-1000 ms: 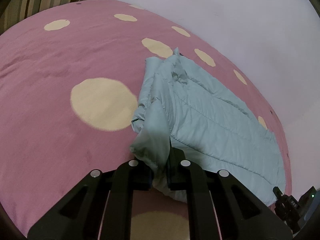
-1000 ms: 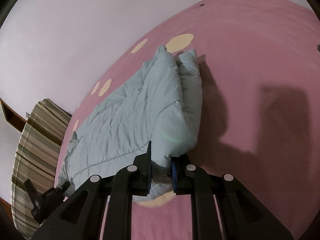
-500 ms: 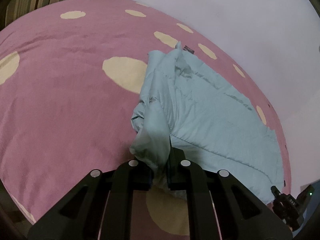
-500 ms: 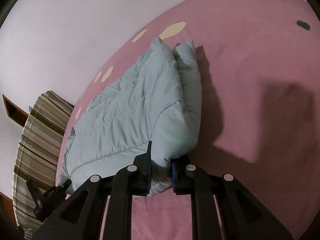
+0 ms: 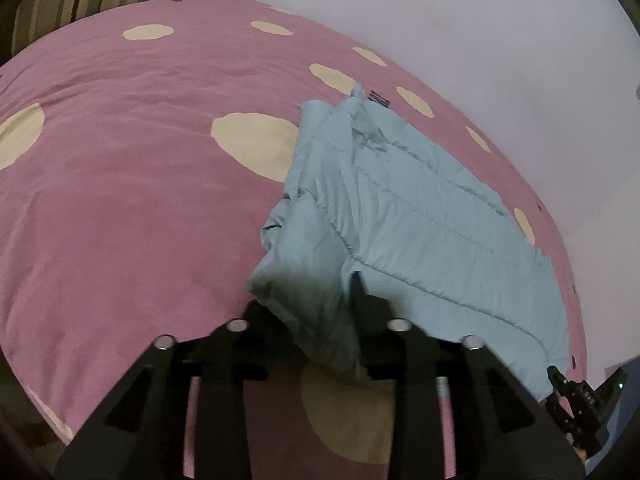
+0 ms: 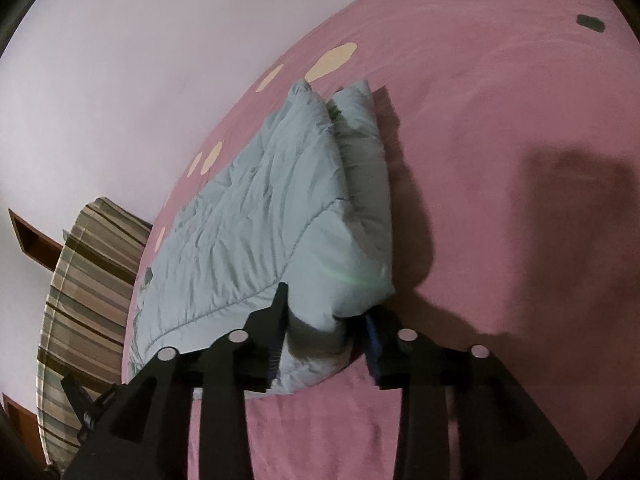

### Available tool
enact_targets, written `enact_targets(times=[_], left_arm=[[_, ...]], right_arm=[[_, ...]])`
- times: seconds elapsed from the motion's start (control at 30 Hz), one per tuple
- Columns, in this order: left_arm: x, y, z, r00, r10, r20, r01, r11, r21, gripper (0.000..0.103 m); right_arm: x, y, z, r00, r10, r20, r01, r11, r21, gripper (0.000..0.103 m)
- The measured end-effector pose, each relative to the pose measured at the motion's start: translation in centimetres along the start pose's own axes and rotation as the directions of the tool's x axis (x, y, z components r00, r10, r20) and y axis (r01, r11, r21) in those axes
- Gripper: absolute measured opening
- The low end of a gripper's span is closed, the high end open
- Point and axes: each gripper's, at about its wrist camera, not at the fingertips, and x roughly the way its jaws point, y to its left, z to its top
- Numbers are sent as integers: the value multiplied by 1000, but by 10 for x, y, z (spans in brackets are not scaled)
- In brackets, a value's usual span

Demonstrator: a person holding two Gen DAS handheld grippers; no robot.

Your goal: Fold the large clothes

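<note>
The pale blue-green quilted jacket (image 5: pixel 420 220) lay folded into a long padded strip on the pink bed cover (image 5: pixel 120 200) with its cream spots, beside the pale wall (image 5: pixel 480 40). Stitched channels ran across its smooth top panel, and a doubled, puffier layer bulged along one side. Its long axis ran away from both cameras, from the near edge at the fingers toward the far end, where a small dark label showed. In the right wrist view the same jacket (image 6: pixel 260 220) pointed up toward the far cream spots, with a striped cushion (image 6: pixel 80 300) off to its left. The left gripper (image 5: pixel 316 312) came in low from the near side, its fingers spread with a bunched corner of the fabric lying between them. The right gripper (image 6: pixel 324 320) was posed likewise, fingers parted around the thick folded corner.
</note>
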Motion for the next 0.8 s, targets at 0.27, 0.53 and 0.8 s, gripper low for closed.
enact_targets(times=[0.27, 0.53, 0.8], left_arm=[[-1, 14, 0, 999, 35, -12, -36, 999, -40, 47], [-4, 25, 0, 999, 48, -10, -48, 998, -36, 53], [-22, 37, 8, 999, 52, 3, -52, 999, -2, 60]], right_arm=[[-6, -16, -1, 1000, 11, 16, -12, 999, 50, 41], [-20, -28, 0, 999, -11, 41, 9, 998, 63, 42], [-51, -27, 11, 989, -100, 107, 96, 995, 42, 42]])
